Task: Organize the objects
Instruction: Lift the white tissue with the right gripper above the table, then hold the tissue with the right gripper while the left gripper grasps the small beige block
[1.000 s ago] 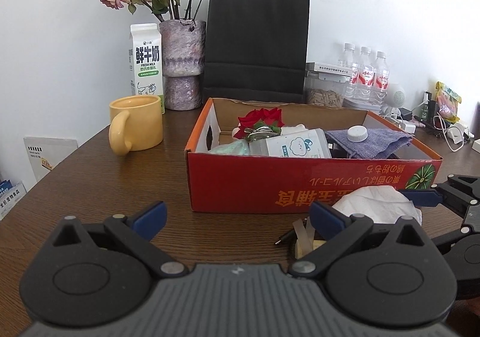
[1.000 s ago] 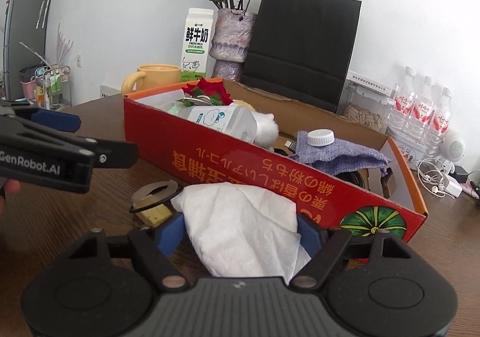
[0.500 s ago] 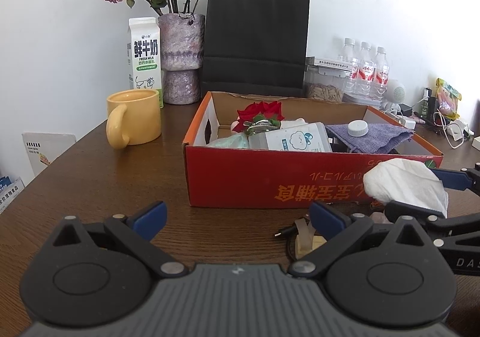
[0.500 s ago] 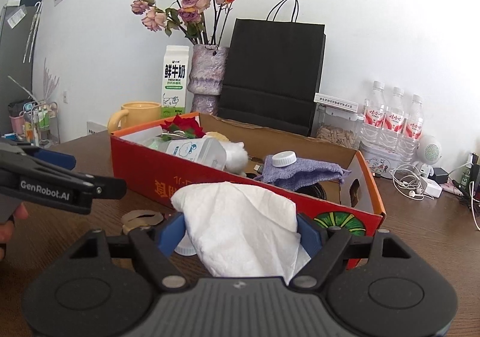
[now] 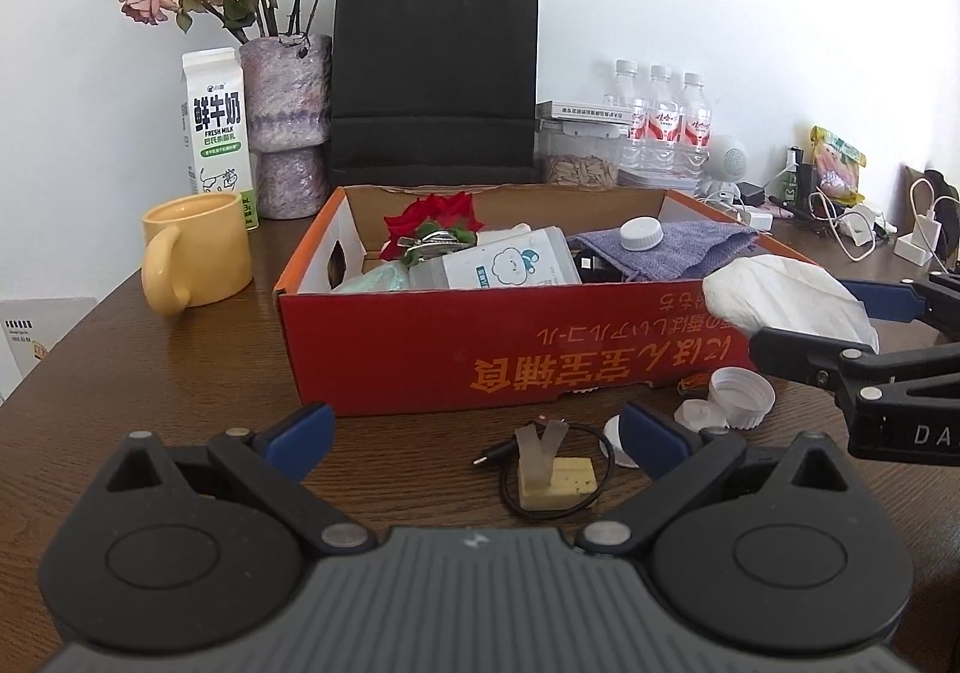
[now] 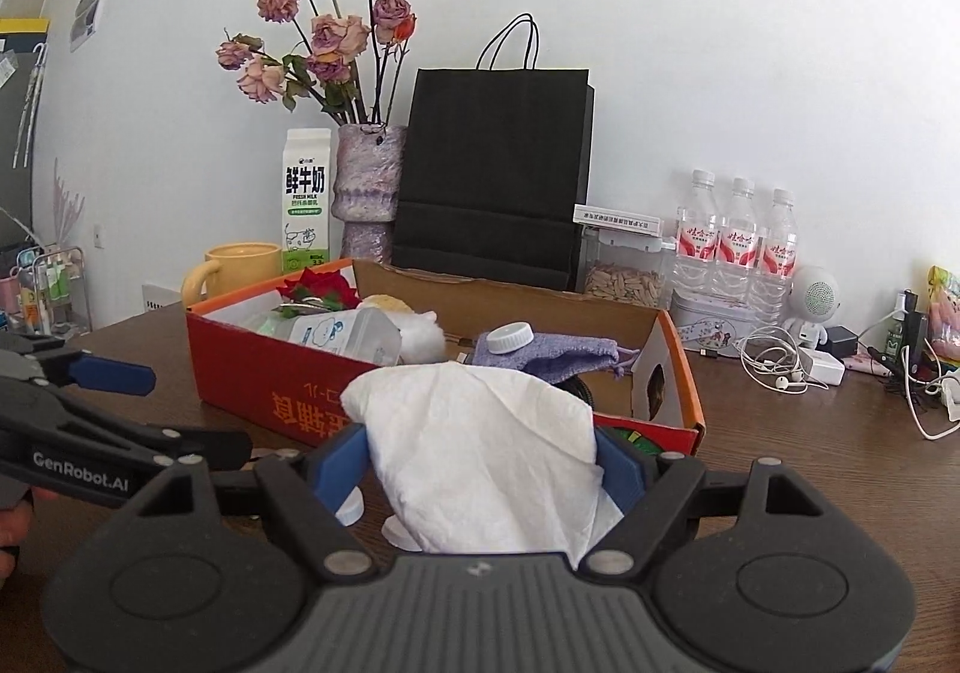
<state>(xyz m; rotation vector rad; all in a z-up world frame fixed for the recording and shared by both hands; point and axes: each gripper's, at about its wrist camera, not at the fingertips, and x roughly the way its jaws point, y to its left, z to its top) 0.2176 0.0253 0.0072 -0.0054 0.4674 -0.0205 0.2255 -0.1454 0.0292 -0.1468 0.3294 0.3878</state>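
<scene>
We are working at a brown wooden table (image 5: 150, 385); on it we are looking at a long red cardboard box (image 5: 480, 349) standing open, already holding a red artificial flower (image 5: 435, 214), a clear bottle with a cloud label (image 5: 504, 268), and a purple cloth pouch (image 5: 678, 253) with a white cap lying on it; behind the box a black paper bag (image 5: 435, 73) is standing against the wall, with a vase of dried roses (image 5: 288, 121), a milk carton (image 5: 216, 127) and a yellow mug (image 5: 198, 253) to its left. With our right gripper (image 6: 483, 463) we are clamping a crumpled white tissue (image 6: 480, 451) between the blue pads, holding it in the air just in front of the box's near wall, at about rim height; our left gripper (image 5: 477, 433) is hovering low over the table with its jaws standing wide apart and nothing between them; beyond it a small yellow block with a looped black cable (image 5: 555, 475) and white bottle caps (image 5: 741, 397) are lying on the wood beside the box.
</scene>
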